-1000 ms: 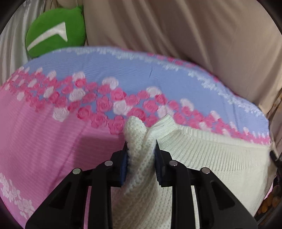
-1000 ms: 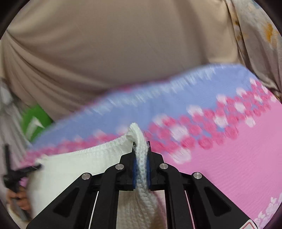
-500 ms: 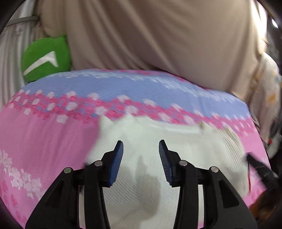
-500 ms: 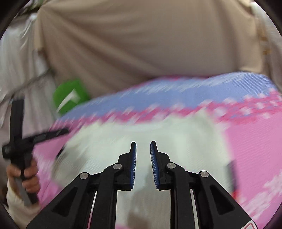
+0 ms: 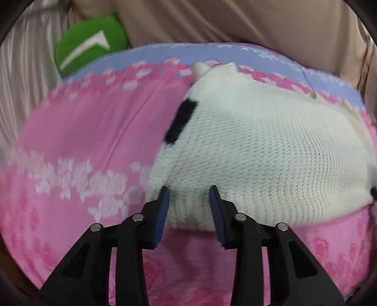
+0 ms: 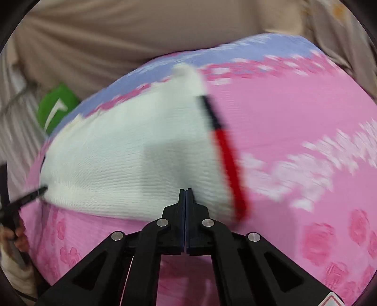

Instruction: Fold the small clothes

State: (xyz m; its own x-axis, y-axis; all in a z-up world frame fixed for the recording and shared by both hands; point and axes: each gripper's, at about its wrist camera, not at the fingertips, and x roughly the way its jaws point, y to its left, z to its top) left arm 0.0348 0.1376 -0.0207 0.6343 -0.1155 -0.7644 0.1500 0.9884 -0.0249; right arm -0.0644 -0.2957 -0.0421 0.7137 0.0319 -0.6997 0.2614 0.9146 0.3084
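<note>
A white knitted sweater (image 5: 259, 146) lies flat on the pink rose-patterned bedspread (image 5: 82, 131). It has a black patch on its left edge and a black-and-red stripe (image 6: 226, 160) down its right edge. My left gripper (image 5: 189, 188) hovers at the ribbed hem near the left corner. Its jaws are apart and closing, with the hem lying behind them and the pads not pressing on it. My right gripper (image 6: 186, 190) sits over the hem near the right corner, shut with nothing between its pads. In the right wrist view a hand (image 6: 14, 235) holds the left gripper at the far left.
A green cushion (image 5: 89, 47) with a white mark lies beyond the bedspread's blue band (image 5: 165, 54). Beige cloth (image 5: 247, 21) hangs behind the bed, and pale striped fabric (image 5: 21, 70) is on the left. Bare pink bedspread lies left and right of the sweater.
Both grippers let go of the sweater's raised far edge and drew back to its near hem. The sweater now lies flat. The right gripper opened, then shut empty.
</note>
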